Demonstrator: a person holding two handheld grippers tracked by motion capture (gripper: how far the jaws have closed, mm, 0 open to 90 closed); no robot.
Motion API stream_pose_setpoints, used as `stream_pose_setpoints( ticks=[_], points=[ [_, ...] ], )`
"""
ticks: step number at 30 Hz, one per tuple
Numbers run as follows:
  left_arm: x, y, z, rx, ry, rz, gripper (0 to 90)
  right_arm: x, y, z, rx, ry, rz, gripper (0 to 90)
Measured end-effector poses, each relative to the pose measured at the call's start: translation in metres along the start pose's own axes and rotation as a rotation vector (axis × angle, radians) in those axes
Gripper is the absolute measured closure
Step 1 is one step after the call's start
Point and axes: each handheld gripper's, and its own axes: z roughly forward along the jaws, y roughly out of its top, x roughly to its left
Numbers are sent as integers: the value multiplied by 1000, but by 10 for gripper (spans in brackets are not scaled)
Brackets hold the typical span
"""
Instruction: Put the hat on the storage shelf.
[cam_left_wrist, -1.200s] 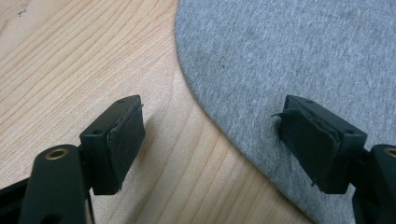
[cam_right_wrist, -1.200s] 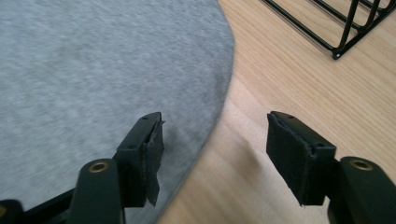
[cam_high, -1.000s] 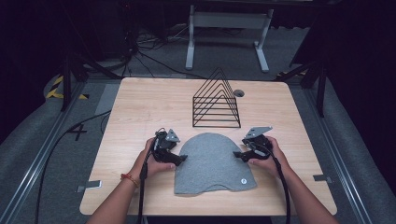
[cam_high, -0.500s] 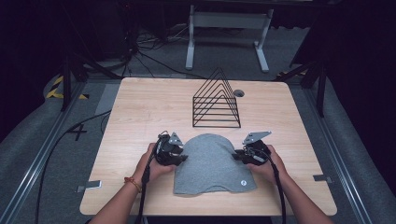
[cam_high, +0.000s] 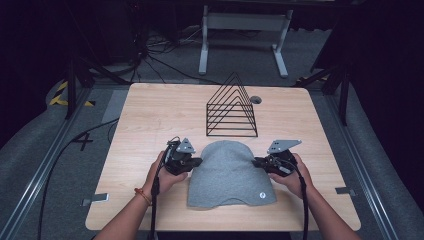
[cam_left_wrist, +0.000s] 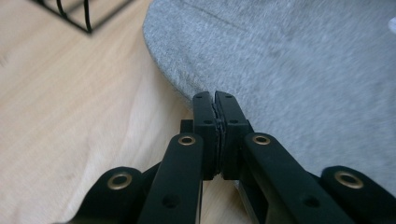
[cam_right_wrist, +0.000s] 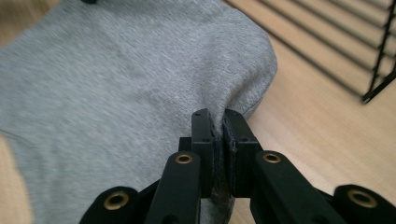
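A grey knit hat (cam_high: 230, 172) lies flat on the wooden table (cam_high: 150, 115), crown toward the far side, with a small white tag near its brim. My left gripper (cam_high: 197, 162) is at the hat's left edge; its jaws have just been closing and in the left gripper view they (cam_left_wrist: 215, 95) meet on the rim of the hat (cam_left_wrist: 303, 70). At the right edge sits my right gripper (cam_high: 257, 162), which has also just been closing. In the right gripper view it (cam_right_wrist: 215, 114) pinches a puckered fold of the hat (cam_right_wrist: 116, 84).
A black wire rack (cam_high: 231, 107) shaped like a triangle stands just beyond the hat, close to both grippers. A small grey disc (cam_high: 255, 100) lies behind it. Bare tabletop stretches to the left and right, and the near edge is close behind the hands.
Both grippers have come in to the hat's side edges and their jaws have shut on the cloth. The hands have risen slightly, and the hat's right edge is bunched.
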Motion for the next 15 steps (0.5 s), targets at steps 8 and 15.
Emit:
stream_pose_setpoints(
  ticks=[8,15],
  points=[
    [-5,25,-19,-61,-1,55,888,4,17,-31,-90,-28,-37,846],
    [-4,55,-40,-120,14,120,888,2,32,-56,-164,-65,-60,846]
  ],
)
